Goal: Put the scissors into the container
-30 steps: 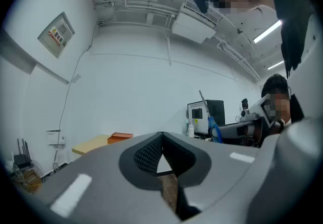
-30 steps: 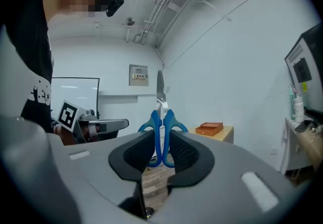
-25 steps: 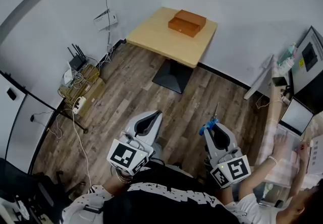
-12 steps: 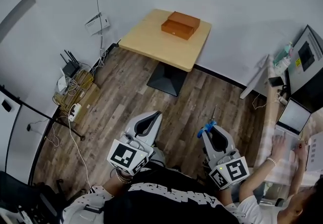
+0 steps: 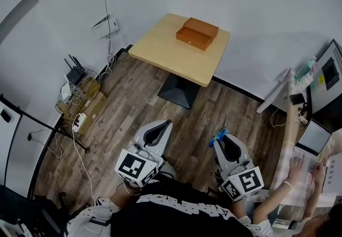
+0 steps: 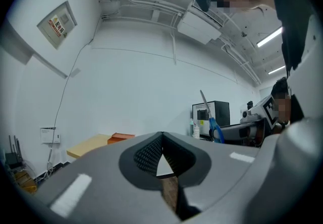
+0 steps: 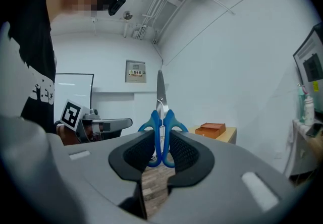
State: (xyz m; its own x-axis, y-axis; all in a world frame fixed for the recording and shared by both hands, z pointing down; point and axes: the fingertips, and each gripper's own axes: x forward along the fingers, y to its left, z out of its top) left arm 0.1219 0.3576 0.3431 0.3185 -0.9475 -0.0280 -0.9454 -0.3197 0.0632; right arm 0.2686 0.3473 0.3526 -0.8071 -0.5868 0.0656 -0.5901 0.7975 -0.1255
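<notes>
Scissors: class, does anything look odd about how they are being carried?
Yes. The scissors stand roughly upright in the right gripper, pinched by their blue handles, with the closed blades bare and pointing up.

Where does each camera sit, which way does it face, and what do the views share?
Head view: on the head, steeply down at floor and table; shows shirt, left gripper, right gripper.
Left gripper view: on that gripper, level along its shut jaws toward a wall; shirt at right.
Right gripper view: on that gripper, level along jaws clamping scissors; shirt at left.
Shared: all three show the orange box.
</notes>
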